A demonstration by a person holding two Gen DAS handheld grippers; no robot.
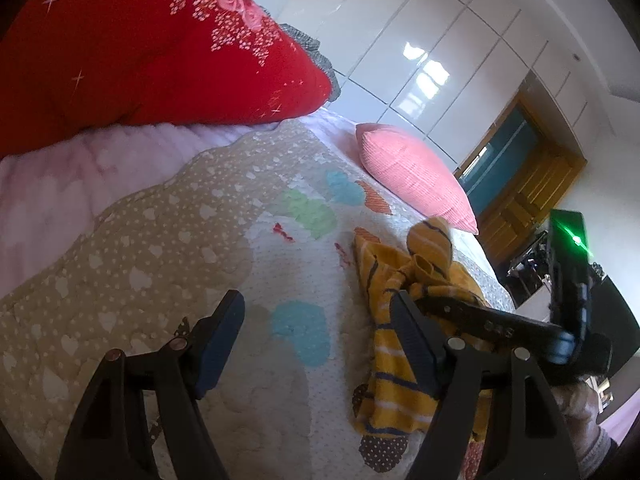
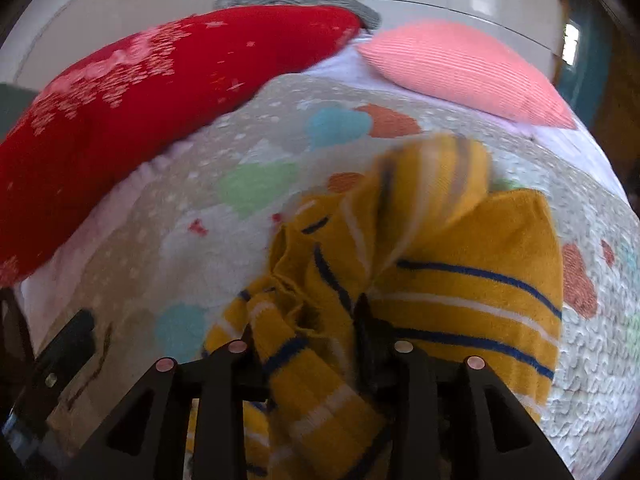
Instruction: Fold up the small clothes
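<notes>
A small yellow garment (image 2: pixel 472 280) with blue and white stripes lies crumpled on the patterned quilt (image 2: pixel 248 152). My right gripper (image 2: pixel 308 328) is shut on a bunch of its fabric, and a loose part stands lifted and blurred above. In the left wrist view the garment (image 1: pixel 392 364) lies at the right, with the right gripper (image 1: pixel 472 316) reaching into it. My left gripper (image 1: pixel 316 332) is open and empty over the quilt (image 1: pixel 160 240), just left of the garment.
A big red floral cushion (image 1: pixel 152 40) lies at the back left of the bed and a pink pillow (image 1: pixel 412 172) at the back right. White wardrobe doors (image 1: pixel 440 40) and a wooden door (image 1: pixel 532 184) stand beyond the bed.
</notes>
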